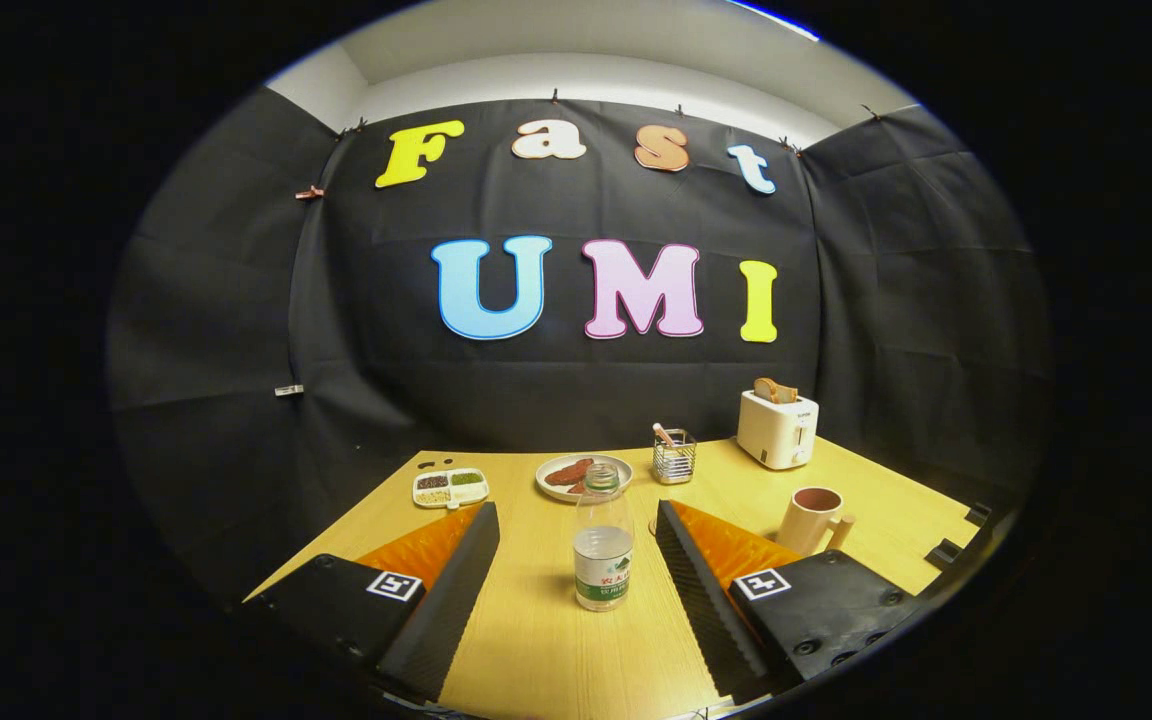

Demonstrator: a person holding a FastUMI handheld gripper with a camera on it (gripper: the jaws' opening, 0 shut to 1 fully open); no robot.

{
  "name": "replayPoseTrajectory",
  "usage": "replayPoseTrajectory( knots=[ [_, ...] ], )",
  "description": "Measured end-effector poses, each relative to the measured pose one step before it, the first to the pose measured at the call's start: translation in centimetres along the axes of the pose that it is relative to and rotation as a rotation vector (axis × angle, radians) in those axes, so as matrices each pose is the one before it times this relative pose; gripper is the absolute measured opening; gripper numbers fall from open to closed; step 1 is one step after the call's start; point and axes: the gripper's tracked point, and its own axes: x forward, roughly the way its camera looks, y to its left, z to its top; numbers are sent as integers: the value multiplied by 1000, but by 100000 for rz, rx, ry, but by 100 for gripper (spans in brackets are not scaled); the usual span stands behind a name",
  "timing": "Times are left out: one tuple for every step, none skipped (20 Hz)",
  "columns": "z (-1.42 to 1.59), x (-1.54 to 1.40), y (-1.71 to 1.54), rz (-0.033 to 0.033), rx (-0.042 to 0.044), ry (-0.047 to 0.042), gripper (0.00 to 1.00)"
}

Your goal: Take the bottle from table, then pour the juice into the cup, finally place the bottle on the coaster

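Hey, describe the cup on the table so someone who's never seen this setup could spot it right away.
Start at the white toaster at the back of the wooden table. Come forward from it to the cup, which stands beyond the right finger of the open gripper, apart from the clear bottle between the jaws. It is the only cream mug with a side handle and a reddish inside.

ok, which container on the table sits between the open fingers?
The clear bottle, upright between the open gripper fingers, untouched. The mug stands off to the side.
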Motion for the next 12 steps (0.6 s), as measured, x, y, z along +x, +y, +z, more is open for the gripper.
replayPoseTrajectory(
  knots=[
    [-150,155,100,18,-79,238,97],
    [-213,207,-16,-37,-89,323,97],
    [-207,164,-26,-75,-48,336,97],
    [-219,220,-73,-265,-141,385,97],
    [-259,167,-130,-459,-195,239,97],
    [-301,358,-169,-1006,-128,380,97],
    [-259,231,-282,-856,87,343,97],
    [-461,310,-318,-1191,412,708,97],
    [-508,312,-323,-1036,850,759,97],
    [-334,306,-30,-523,686,403,97],
    [-284,261,-253,-970,184,166,97],
    [-346,256,-343,-1179,30,183,97]
  ],
)
